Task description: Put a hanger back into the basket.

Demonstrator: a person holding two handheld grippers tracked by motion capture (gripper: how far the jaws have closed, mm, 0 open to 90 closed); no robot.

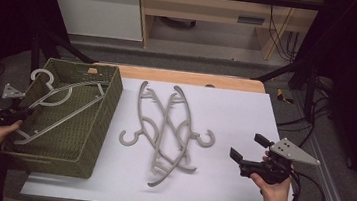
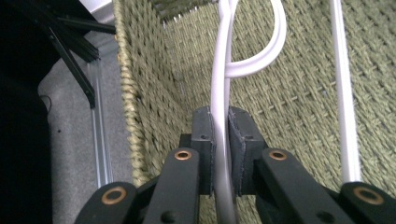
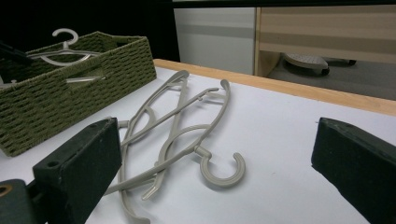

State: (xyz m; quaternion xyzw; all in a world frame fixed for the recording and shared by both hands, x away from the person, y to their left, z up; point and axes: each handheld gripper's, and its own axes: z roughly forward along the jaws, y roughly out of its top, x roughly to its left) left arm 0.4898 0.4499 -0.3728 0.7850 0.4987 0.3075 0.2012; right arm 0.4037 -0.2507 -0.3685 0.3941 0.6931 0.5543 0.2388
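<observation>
A: Start with the big things. What was on the desk [image 1: 245,112]?

B: A green woven basket [image 1: 97,137] stood at its left end, and two grey hangers [image 1: 163,129] lay crossed on the bare white surface near the middle, just beside the basket and well apart from either hand.

A: And the step in hand?

B: By my reading, putting hangers into the basket. One pale hanger [image 1: 61,100] was already over it, its hook [image 1: 43,74] poking up above the far rim and its bar slanting down inside. The left tool [image 1: 14,112] was clenched on that hanger: in the left gripper view the thin plastic rod [image 2: 219,107] ran straight up between the two pads, both pressing on it, with the basket's weave right behind.

A: The right side?

B: The right tool [image 1: 248,147] hung released over the desk's right part, jaws wide apart with nothing between them, pointing toward the crossed pair; its own view looked along the desk at the nearer hanger's hook [image 3: 222,170].

A: The next move?

B: I'd judge the left tool had to let the hanger settle in the basket, then loosen. After that, one hanger of the tangled pair needed lifting free without dragging the other.
</observation>
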